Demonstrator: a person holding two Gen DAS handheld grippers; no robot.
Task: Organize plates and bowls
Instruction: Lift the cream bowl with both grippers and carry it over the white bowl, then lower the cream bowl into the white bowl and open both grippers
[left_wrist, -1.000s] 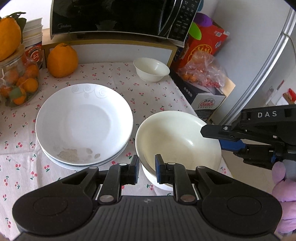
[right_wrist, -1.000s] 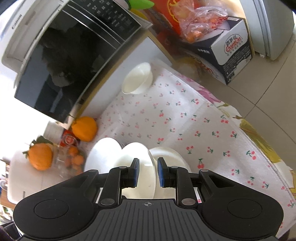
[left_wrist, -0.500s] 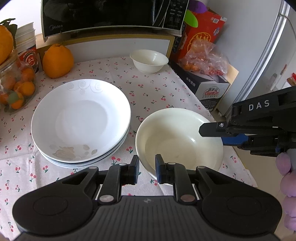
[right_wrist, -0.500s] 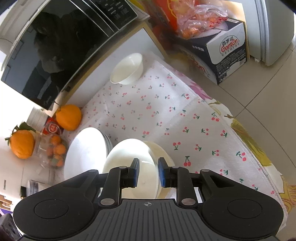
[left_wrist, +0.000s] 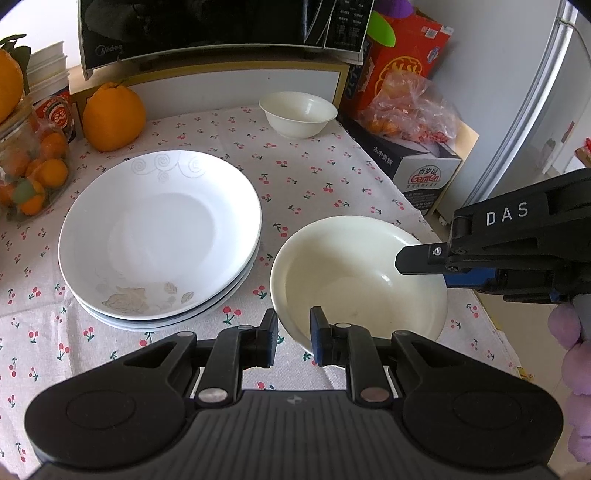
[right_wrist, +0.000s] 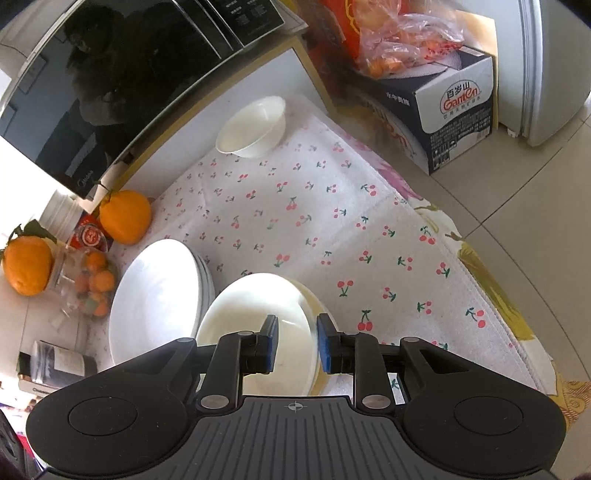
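A cream bowl (left_wrist: 354, 269) sits near the front right of the cherry-print tablecloth (left_wrist: 314, 184). My left gripper (left_wrist: 293, 339) is shut on its near rim. From the right, my right gripper (left_wrist: 424, 271) clamps the far-right rim, one finger inside the bowl. In the right wrist view the same bowl (right_wrist: 251, 314) has its rim between the right gripper's (right_wrist: 297, 343) pads, and a second bowl's rim (right_wrist: 320, 306) shows under it. A stack of white plates (left_wrist: 159, 236) lies to the left. A small white bowl (left_wrist: 297, 114) stands at the back.
A microwave (left_wrist: 221, 29) lines the back. A big orange (left_wrist: 112, 118) and a jar of small oranges (left_wrist: 29, 173) stand at the left. Cartons (left_wrist: 417, 170) and a fridge (left_wrist: 535, 110) lie beyond the table's right edge. A purple-gloved hand (left_wrist: 565, 332) holds the right gripper.
Both views have rolled a little with the bowl still held. The bowl under the cream one, visible in the left wrist view a second ago, is now covered. The right jaws' gap looks slightly wider.
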